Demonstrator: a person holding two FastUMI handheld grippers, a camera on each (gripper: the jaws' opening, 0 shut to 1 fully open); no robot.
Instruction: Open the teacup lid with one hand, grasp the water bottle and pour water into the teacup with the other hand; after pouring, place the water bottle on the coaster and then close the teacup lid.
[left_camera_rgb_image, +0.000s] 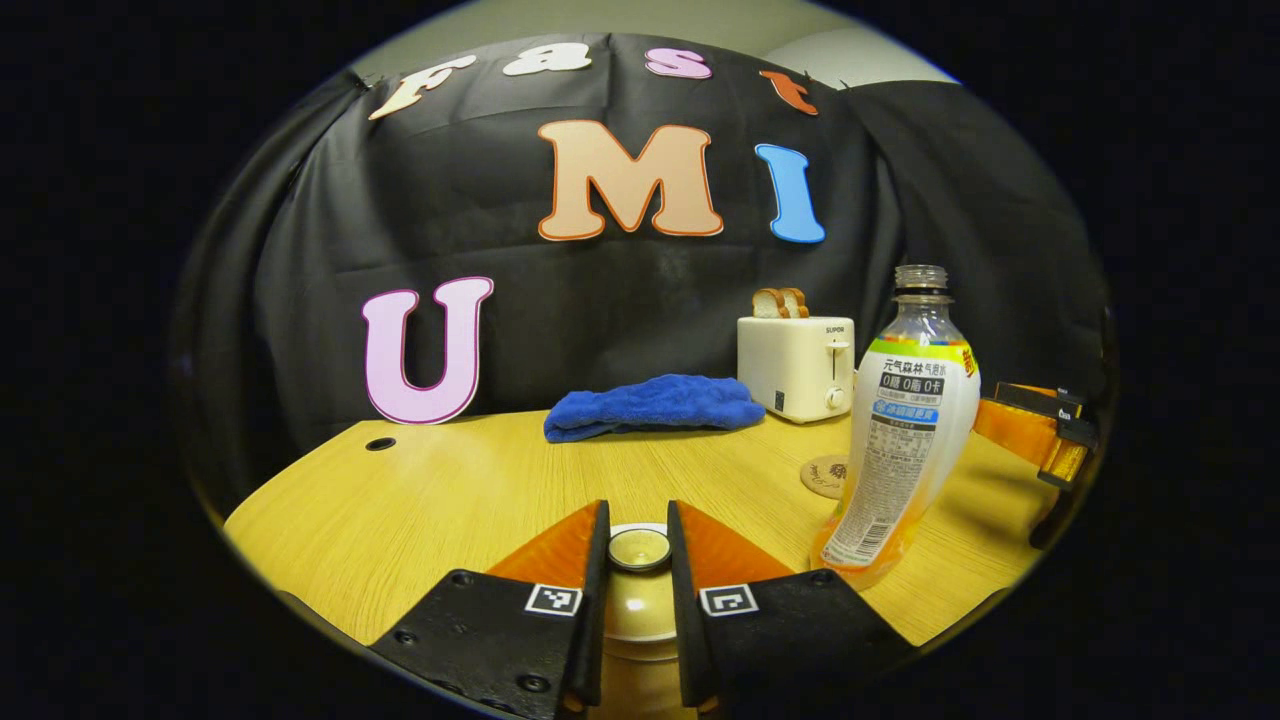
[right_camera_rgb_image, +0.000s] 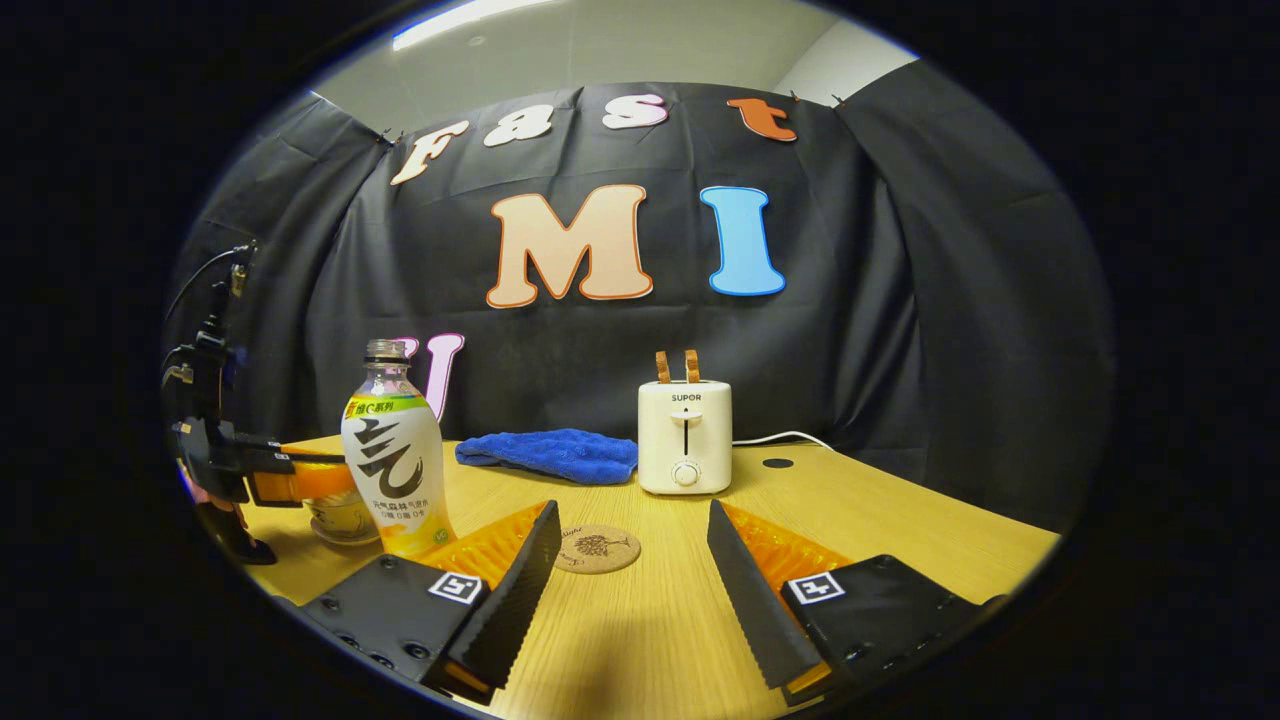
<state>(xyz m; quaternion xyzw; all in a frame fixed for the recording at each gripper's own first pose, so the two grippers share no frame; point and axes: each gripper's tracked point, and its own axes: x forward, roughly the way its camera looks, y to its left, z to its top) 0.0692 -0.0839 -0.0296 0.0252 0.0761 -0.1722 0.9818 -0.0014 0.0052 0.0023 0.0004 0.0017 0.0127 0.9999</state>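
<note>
Left gripper view puts the teacup lid (left_camera_rgb_image: 639, 549) right at the bottom centre, its round knob sitting between the fingers of the left gripper (left_camera_rgb_image: 639, 545), which stand narrowed to either side of it and look to be touching it, though I cannot tell whether they truly press. The risk, as I judge it, is a lift with a weak hold: the small glossy knob could slip out and the lid drop back onto the teacup (left_camera_rgb_image: 637, 640) or skid onto the table (left_camera_rgb_image: 420, 500). A crooked pull could also drag the cup itself. The lid is pale and shiny, still seated on a cream cup body. Just beside it, to the right, stands the water bottle (left_camera_rgb_image: 905, 430), uncapped, upright, with a little orange liquid at its base; a sideways swing could knock it over. Beyond it lies the round coaster (left_camera_rgb_image: 826, 475), bare. In the right gripper view the right gripper (right_camera_rgb_image: 630, 585) is wide open and holds nothing, near the coaster (right_camera_rgb_image: 597, 548), the bottle (right_camera_rgb_image: 395, 455) to its left. A blue cloth (right_camera_rgb_image: 550, 453) and a toaster (right_camera_rgb_image: 685, 435) stand farther back.
</note>
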